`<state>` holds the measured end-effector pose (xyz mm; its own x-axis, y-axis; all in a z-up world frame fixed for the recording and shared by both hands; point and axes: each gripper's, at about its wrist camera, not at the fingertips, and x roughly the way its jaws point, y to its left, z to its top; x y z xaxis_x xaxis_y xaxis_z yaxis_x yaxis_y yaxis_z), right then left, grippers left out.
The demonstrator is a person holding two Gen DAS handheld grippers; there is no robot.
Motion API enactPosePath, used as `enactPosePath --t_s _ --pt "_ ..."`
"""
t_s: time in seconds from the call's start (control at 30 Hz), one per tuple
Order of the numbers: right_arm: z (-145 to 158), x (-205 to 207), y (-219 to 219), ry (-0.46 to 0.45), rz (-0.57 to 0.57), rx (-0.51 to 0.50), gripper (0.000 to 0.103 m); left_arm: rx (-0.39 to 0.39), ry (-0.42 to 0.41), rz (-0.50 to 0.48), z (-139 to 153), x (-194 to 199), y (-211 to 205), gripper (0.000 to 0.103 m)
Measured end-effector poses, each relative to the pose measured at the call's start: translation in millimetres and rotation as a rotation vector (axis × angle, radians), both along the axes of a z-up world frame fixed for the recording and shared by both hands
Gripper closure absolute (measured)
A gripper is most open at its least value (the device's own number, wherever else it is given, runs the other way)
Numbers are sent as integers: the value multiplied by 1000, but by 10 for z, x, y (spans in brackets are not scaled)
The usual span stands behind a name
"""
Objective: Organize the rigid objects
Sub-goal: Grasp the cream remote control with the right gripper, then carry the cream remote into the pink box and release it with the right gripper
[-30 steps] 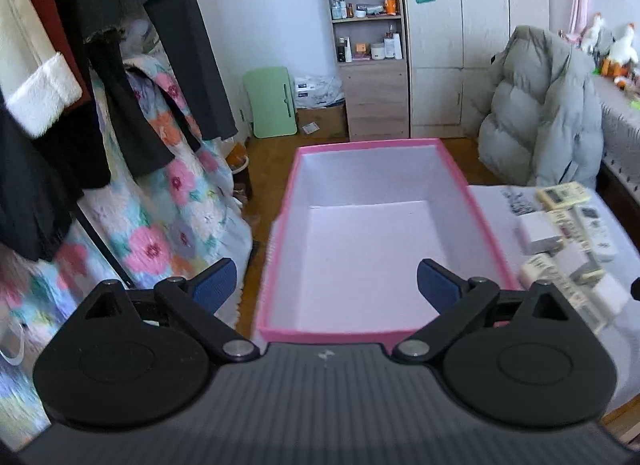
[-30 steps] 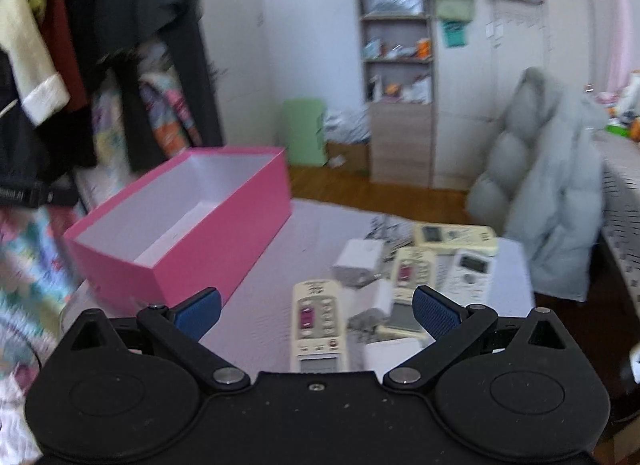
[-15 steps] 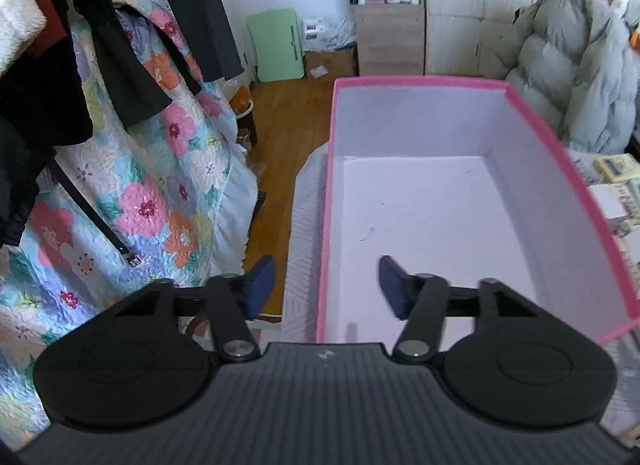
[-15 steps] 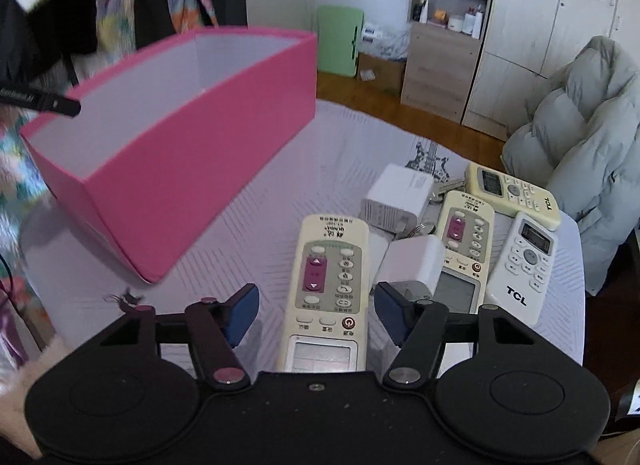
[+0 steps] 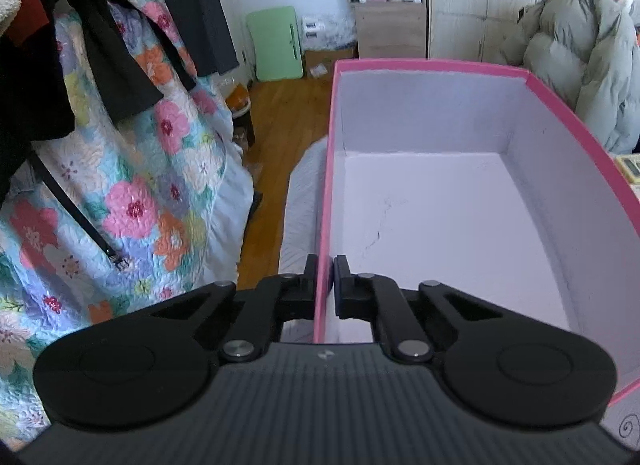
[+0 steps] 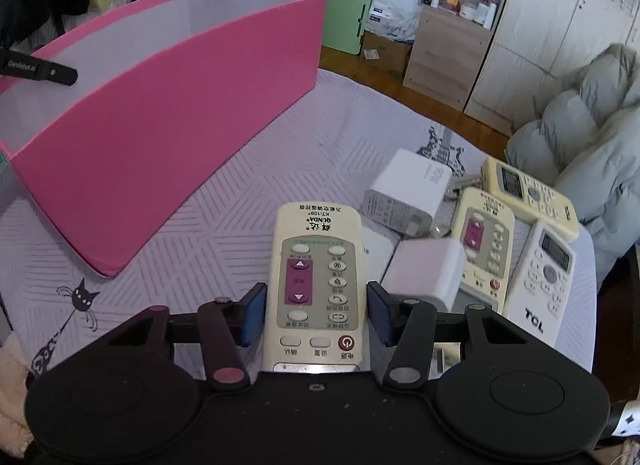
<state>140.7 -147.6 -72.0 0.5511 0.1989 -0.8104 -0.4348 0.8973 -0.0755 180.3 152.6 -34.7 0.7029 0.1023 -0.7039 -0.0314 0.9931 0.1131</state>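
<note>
A pink box [image 5: 436,64] with a pale, bare inside stands on the table. My left gripper [image 5: 325,265] is shut on its near left wall, one finger outside and one inside. In the right wrist view the same pink box [image 6: 160,113] is at the left. A cream remote with purple buttons [image 6: 316,257] lies flat on the cloth. My right gripper [image 6: 316,307] straddles its lower half. Its jaws are closing and the blue pads [image 6: 254,315] meet the remote's sides.
Right of the held remote lie two white chargers [image 6: 404,193] [image 6: 428,271], two more cream remotes [image 6: 484,233] [image 6: 528,193] and a white TCL remote [image 6: 548,277]. A grey padded jacket [image 6: 592,125] sits beyond the table's right edge. Floral bedding [image 5: 132,201] hangs left of the box.
Both grippers dropped lower and narrowed from wide open. The left one shifted to the box's left wall and clamped it. The right one came down around the cream remote.
</note>
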Motion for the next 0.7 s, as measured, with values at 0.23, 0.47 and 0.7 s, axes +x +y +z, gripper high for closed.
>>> enactPosePath --t_s 0.23,0.47,0.7 --pt "177 -14 -62 -58 -57 90 45 -18 -76 -7 -30 -90 1 99" --pt "304 -58 -27 -106 -56 136 45 0 -115 -29 -59 -175 -196 100" --pt "480 -109 -70 -162 -62 152 45 -35 -137 -28 -47 -222 -136 100"
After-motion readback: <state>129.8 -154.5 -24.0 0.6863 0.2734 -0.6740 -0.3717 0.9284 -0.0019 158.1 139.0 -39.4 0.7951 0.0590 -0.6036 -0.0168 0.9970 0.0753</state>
